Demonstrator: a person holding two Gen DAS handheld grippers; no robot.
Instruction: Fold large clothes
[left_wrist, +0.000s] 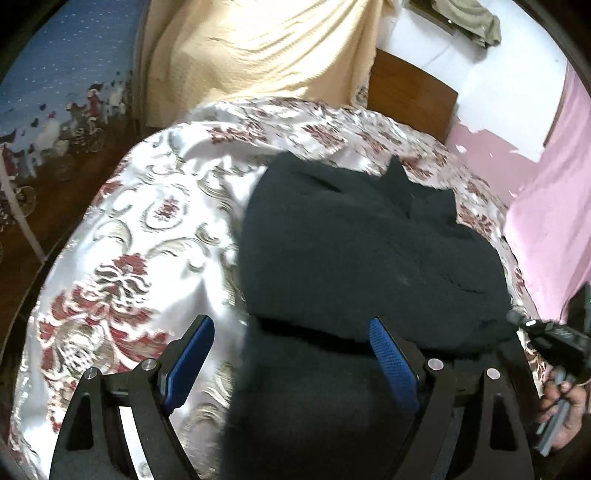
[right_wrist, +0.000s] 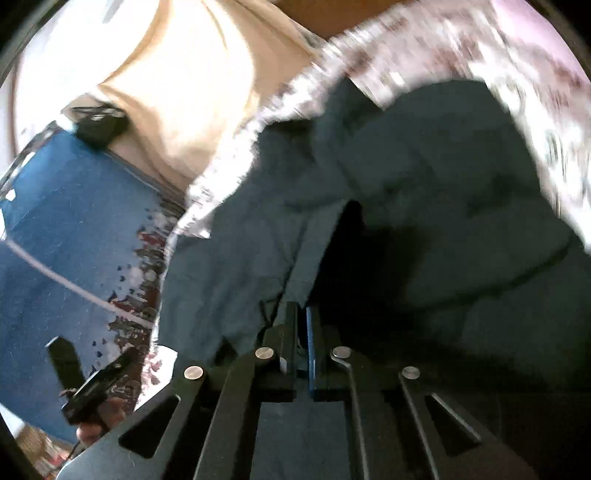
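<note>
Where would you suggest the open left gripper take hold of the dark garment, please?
With the left gripper open, I would take the dark garment at its near folded edge, coming from the bedspread side: there the hem lies exposed and thin enough to pinch.

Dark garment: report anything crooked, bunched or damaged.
The dark garment lies bunched on the floral bedspread, its far edge rumpled into peaks rather than flat. No tear is visible. Behind the bed, the pink wall shows chipped paint.

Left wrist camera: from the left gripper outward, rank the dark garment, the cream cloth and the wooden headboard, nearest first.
From the left gripper:
1. Dark garment, between its open fingers, on the flowered bedspread.
2. Cream cloth, hanging beyond the bed, upper left.
3. Wooden headboard, upper right; close call with the cloth.
</note>
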